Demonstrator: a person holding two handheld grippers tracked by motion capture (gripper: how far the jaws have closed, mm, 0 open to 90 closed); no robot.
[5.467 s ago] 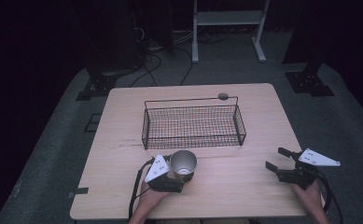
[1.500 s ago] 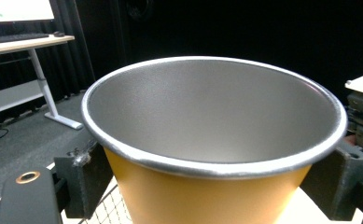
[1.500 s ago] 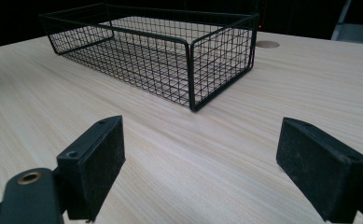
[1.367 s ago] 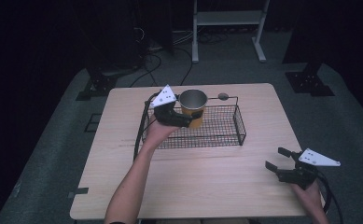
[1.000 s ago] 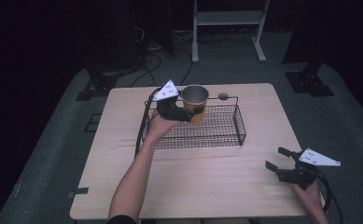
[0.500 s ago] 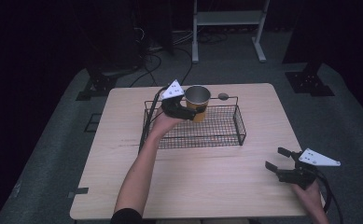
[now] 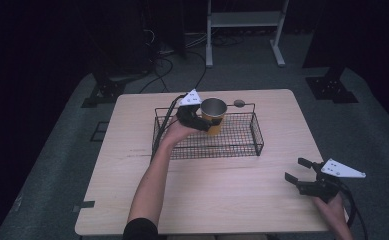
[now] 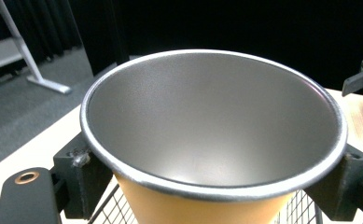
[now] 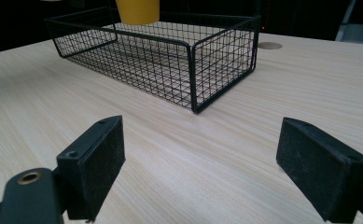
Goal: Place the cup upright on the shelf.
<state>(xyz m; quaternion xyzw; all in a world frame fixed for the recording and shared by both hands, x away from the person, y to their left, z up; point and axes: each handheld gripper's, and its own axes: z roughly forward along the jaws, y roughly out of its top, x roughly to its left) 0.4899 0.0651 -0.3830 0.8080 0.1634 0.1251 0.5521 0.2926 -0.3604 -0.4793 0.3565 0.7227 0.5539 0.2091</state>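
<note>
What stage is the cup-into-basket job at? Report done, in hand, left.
Done: the cup is lifted off the table. In hand: the left claw is shut on it, holding it over the wire basket. Left: lower and release. The right claw rests open near the table's edge.

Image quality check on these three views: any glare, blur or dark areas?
High view: surroundings nearly black, the light wooden table evenly lit. Left gripper view: the yellow cup with the metallic lining looms large, soft sheen inside, no hard glare, background dark. Right gripper view: near black fingers slightly soft, the black wire basket sharp.
</note>
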